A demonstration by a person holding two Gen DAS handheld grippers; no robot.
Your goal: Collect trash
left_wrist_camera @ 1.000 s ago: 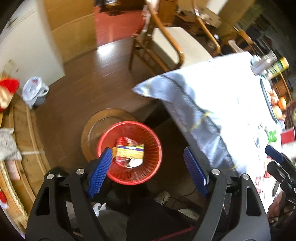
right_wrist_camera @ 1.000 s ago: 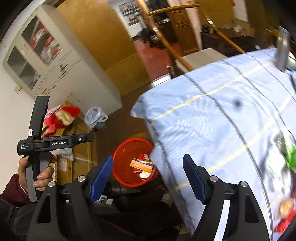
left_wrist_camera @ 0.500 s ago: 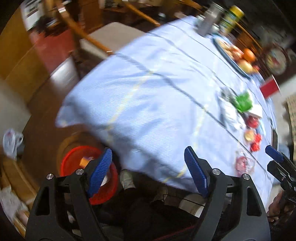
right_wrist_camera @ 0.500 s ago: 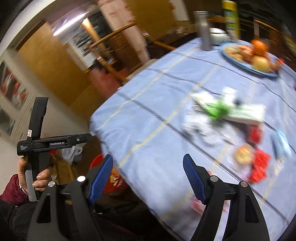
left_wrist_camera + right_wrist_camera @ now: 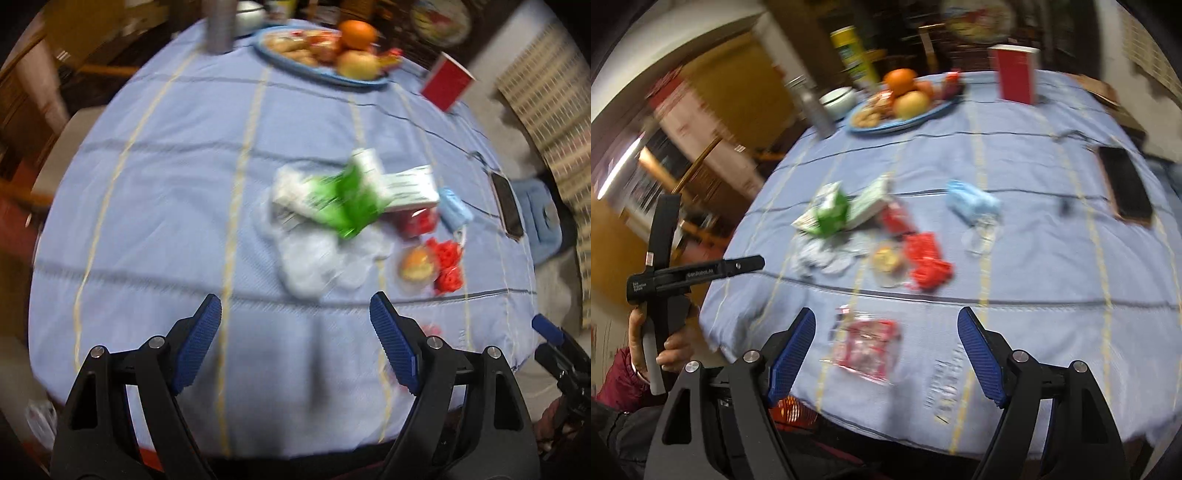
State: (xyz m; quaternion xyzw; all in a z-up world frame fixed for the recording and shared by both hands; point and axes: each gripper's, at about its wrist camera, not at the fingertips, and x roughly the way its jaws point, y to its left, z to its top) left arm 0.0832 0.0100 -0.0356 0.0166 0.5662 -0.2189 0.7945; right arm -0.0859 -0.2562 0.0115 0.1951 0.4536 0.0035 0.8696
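A blue checked tablecloth (image 5: 155,192) covered the round table. In the middle of the left view lay the trash: a green wrapper (image 5: 347,201) on clear plastic (image 5: 317,262), with red scraps (image 5: 448,264) to the right. Low in the right view, a red-printed packet (image 5: 866,343) lay between the wide, empty jaws of the right gripper (image 5: 886,350). The left gripper (image 5: 295,338) was wide and empty too.

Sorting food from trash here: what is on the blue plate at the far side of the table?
The blue plate holds an orange, a yellow apple-like fruit and what look like biscuits or nuts. Anything behind or beneath the fruit is covered, and blur hides details.
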